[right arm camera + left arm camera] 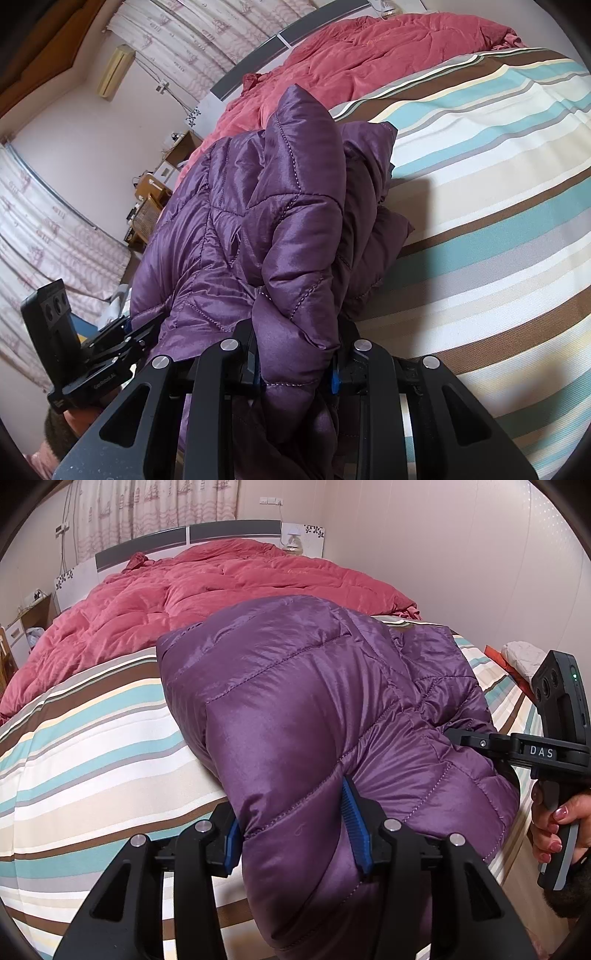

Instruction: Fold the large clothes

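Striped bedding (92,746) forms the work surface and fills the lower and left part of the left wrist view.

1. Left gripper (295,834), bottom centre of that view: both blue pads press into a thick fold of the purple down jacket (295,686). The jaws stand moderately apart around the padding and grip it.
2. Right gripper (295,369), bottom centre of the right wrist view: the jaws stand narrower, clamped on a bunched edge of the same jacket, with cloth hanging below the pads.
3. Jacket position: the garment lies near the bed edge, directly ahead of both grippers. Its long axis runs away from them, from lower centre toward the upper middle of each frame.
4. Governing relation: both hands hold the near end, side by side. The far end rests on the bedding, so the next fold likely carries the near end forward over it.
5. Farther back: a red quilt (221,587) lies bunched in the upper half, apart from the jacket. The headboard (229,530) and curtains (147,506) stand behind it.
6. Containers: none is visible on the bed
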